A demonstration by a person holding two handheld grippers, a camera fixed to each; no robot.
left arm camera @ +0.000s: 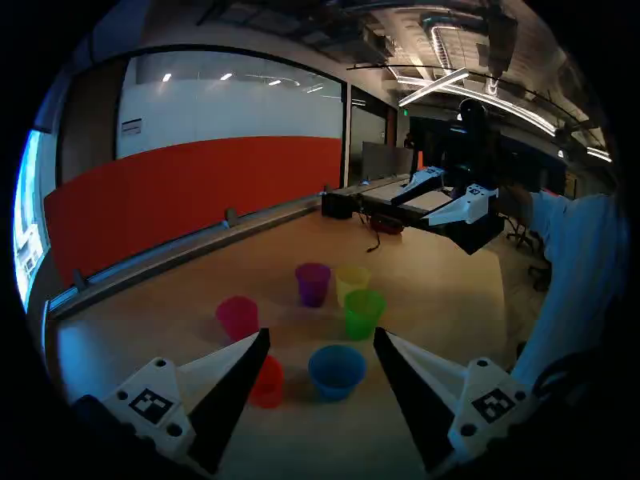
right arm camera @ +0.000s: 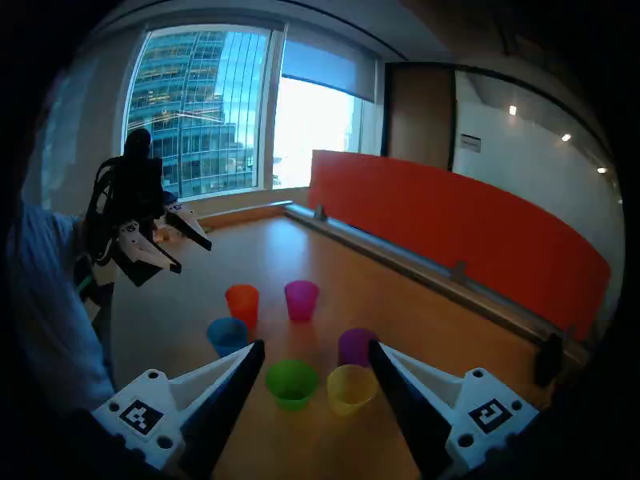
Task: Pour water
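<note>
Several coloured plastic cups stand upright in a loose cluster on the wooden table [left arm camera: 448, 280]: pink [left arm camera: 238, 316], purple [left arm camera: 312, 282], yellow [left arm camera: 352, 280], green [left arm camera: 363, 312], blue [left arm camera: 337, 370] and red [left arm camera: 268, 382]. My left gripper [left arm camera: 318, 332] hovers open above the near cups, touching none. The right gripper [left arm camera: 408, 214] hangs open in the air beyond them. In the right gripper view, my right gripper [right arm camera: 315, 346] is open over the green cup [right arm camera: 291, 382], the yellow cup [right arm camera: 350, 388] and the purple cup [right arm camera: 356, 346]. The left gripper [right arm camera: 194, 258] floats open at the far left. I cannot tell what the cups hold.
An orange partition [left arm camera: 200, 188] with a metal rail [left arm camera: 184, 248] runs along one table side. A black box [left arm camera: 336, 204] and a cable [left arm camera: 373, 236] lie at the far end. The person's light sleeve [left arm camera: 576, 264] is at the right. Large windows [right arm camera: 200, 104] stand behind.
</note>
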